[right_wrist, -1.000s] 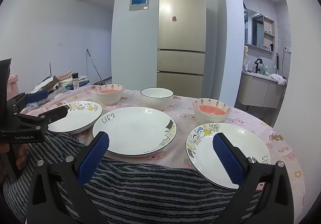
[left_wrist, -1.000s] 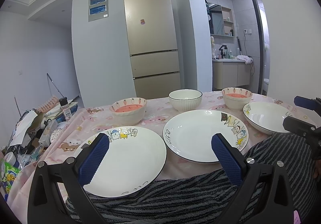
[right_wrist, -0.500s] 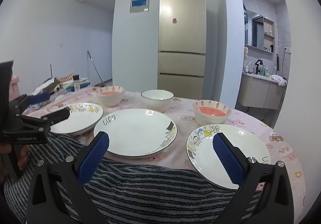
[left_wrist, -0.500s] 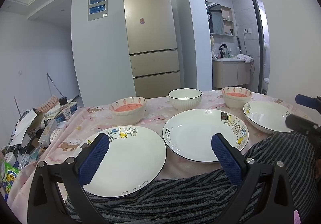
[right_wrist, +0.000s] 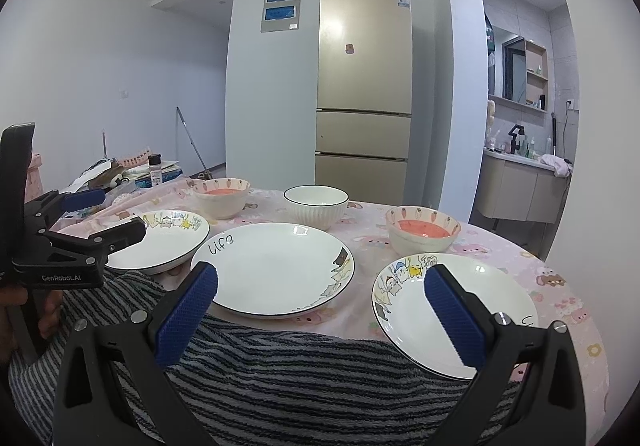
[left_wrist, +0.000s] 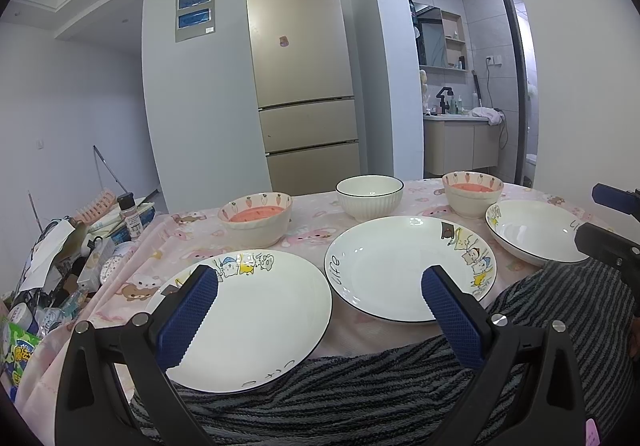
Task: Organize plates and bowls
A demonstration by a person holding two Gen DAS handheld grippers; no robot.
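White plates [left_wrist: 248, 310] flat, rims up

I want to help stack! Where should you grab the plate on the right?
Pinch the near rim of the right plate, coming in low from the front with the right hand-held gripper. It lies flat, so only its thin raised edge fits between the open jaws.

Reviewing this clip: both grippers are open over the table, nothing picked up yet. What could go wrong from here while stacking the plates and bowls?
1. The left plate overhangs onto the striped cloth at the table's near edge; a clumsy grab by the left gripper could tip it off.
2. Two carrot bowls have orange-red interiors, perhaps liquid; tilting might spill.
3. The right gripper could chip glazed rims when stacking.
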